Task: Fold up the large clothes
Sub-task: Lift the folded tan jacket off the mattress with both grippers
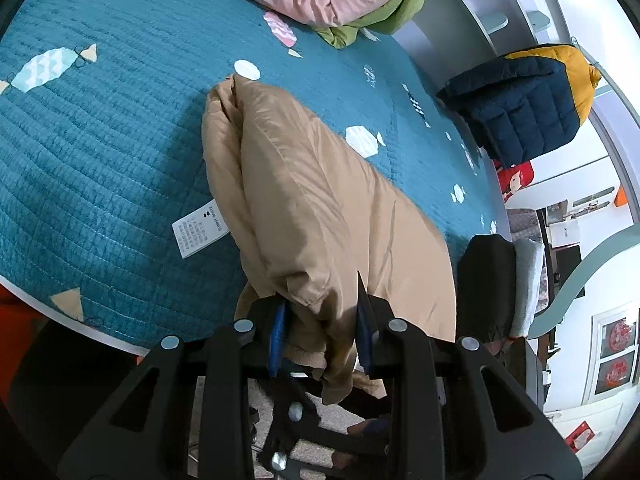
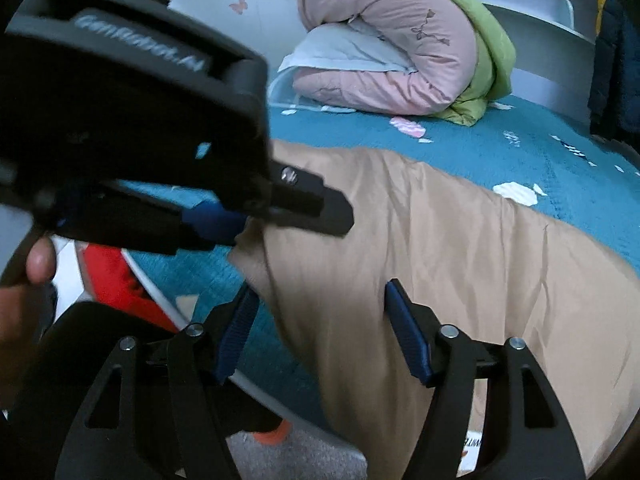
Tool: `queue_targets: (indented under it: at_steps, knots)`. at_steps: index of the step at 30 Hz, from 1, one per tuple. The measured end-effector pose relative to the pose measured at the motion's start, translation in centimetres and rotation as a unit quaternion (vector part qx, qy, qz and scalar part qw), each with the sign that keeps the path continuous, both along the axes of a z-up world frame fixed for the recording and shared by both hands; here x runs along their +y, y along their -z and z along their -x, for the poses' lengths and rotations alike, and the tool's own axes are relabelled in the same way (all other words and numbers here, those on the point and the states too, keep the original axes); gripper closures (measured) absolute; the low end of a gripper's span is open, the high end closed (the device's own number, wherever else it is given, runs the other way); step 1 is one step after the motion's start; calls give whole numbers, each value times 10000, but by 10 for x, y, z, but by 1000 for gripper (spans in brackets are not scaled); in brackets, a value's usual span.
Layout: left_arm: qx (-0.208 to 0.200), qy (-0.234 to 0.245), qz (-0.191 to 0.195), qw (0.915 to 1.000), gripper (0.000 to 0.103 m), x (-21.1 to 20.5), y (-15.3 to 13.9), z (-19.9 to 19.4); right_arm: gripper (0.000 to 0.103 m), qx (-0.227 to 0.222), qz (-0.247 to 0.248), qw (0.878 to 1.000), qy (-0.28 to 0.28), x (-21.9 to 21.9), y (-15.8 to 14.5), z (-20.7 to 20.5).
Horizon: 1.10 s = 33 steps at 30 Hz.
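Observation:
A tan padded garment [image 1: 320, 184] lies lengthwise on the teal quilted bedspread [image 1: 100, 140], its near end hanging over the bed's front edge. A white care label [image 1: 200, 232] sticks out on its left side. My left gripper [image 1: 322, 320] is shut on the bunched near end of the garment, fabric pinched between the blue pads. In the right wrist view the left gripper [image 2: 224, 224] grips the garment's [image 2: 440, 248] left corner. My right gripper [image 2: 320, 312] stands open over the fabric just right of it, with cloth lying between the spread fingers [image 2: 406, 332] and not pinched.
A rolled pink and green duvet [image 2: 400, 52] lies at the far end of the bed. A navy and yellow puffer jacket [image 1: 528, 100] hangs at the right. A hand [image 2: 38, 260] holds the left gripper's handle. The bed's white edge [image 2: 256, 388] runs below the grippers.

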<state>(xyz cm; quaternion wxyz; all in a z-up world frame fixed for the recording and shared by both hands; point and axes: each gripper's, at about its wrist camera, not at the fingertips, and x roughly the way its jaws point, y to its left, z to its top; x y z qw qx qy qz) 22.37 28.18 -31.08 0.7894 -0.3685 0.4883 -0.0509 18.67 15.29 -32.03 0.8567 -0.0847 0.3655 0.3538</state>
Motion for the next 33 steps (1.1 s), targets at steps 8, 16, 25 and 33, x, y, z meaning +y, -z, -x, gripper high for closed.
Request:
queue_targets:
  at_steps: [8, 16, 25, 33]
  knots:
    - [-303, 167, 93, 9994, 51, -15, -19, -7, 90, 517, -626, 9955, 495, -31, -20, -25]
    - [-1505, 143, -304, 9880, 25, -46, -88, 2, 90, 1129, -1926, 9624, 1547, -130, -54, -51]
    - [-541, 580, -1497, 9855, 24, -115, -40, -36, 88, 1515, -2765, 9022, 2944, -256, -49, -49]
    - [-154, 1570, -1311, 9787, 24, -201, 19, -54, 78, 2173, -3035, 8456, 3817, -324, -8, -30]
